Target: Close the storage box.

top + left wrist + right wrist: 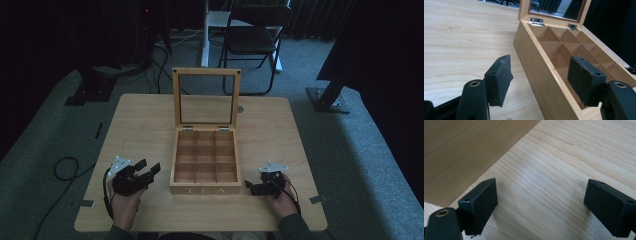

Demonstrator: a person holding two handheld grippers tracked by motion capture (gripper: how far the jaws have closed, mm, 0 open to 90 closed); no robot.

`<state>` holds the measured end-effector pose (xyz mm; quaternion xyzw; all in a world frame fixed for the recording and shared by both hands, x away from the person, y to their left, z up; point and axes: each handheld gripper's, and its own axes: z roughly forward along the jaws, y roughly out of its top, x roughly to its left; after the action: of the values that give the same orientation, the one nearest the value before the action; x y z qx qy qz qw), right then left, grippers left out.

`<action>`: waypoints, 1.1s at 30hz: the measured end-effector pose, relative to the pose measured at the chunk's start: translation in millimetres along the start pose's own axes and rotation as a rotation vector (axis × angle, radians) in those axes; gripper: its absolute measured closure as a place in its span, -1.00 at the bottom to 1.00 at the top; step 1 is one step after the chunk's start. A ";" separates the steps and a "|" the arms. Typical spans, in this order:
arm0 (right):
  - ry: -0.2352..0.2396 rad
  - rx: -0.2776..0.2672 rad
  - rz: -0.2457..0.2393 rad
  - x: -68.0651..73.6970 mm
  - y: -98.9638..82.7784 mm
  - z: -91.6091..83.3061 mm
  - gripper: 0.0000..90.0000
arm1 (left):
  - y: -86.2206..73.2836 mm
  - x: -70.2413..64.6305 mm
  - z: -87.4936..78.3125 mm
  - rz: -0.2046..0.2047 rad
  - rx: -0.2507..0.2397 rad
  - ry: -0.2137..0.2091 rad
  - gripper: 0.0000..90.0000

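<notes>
Tea box (205, 162), pale wood, nine compartments in a three-by-three grid, all bare; set at the middle of the table (140, 125), nearer the person's edge, with "TEA" lettered on the front wall. Lid (206, 97) glass-paned in a wooden frame, standing upright on two metal hinges at the rear wall. Left gripper (148, 167) in the left hand (125, 202), just beside the box's left wall near the front corner, jaws aimed toward the box, parted wide with nothing between the pads; in the left gripper view (541, 82), box's left wall (536, 72) rising between the two jaws, neither pad pressing on it, compartments visible past the right-hand jaw, hinges at the far end. Right gripper (248, 186) in the right hand (282, 200), just beside the box's right front corner, low over the tabletop, jaws pointing at the box; in the right gripper view (541, 202), jaws spread wide over bare wood grain, nothing held, darker box wall (461, 150) across the upper left. Beyond the table: folding chair (255, 35), white post, cables on grey carpet. Small round fitting on the tabletop right of the lid, too small to identify.
</notes>
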<state>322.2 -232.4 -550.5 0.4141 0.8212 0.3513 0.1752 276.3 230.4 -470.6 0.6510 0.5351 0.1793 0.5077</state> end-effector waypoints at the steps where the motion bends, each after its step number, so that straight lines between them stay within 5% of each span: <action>1: -0.001 0.000 0.001 0.1 0.0 0.0 -0.75 | 1.6 0.8 -0.1 -0.001 -0.001 0.001 -0.20; 33: -0.004 0.000 0.004 0.8 0.0 0.0 -0.75 | 58.5 -4.1 4.9 0.087 -0.019 0.032 -0.18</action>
<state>321.7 -231.7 -550.5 0.4167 0.8199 0.3508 0.1762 308.7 229.7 -421.5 0.6658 0.5128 0.2164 0.4968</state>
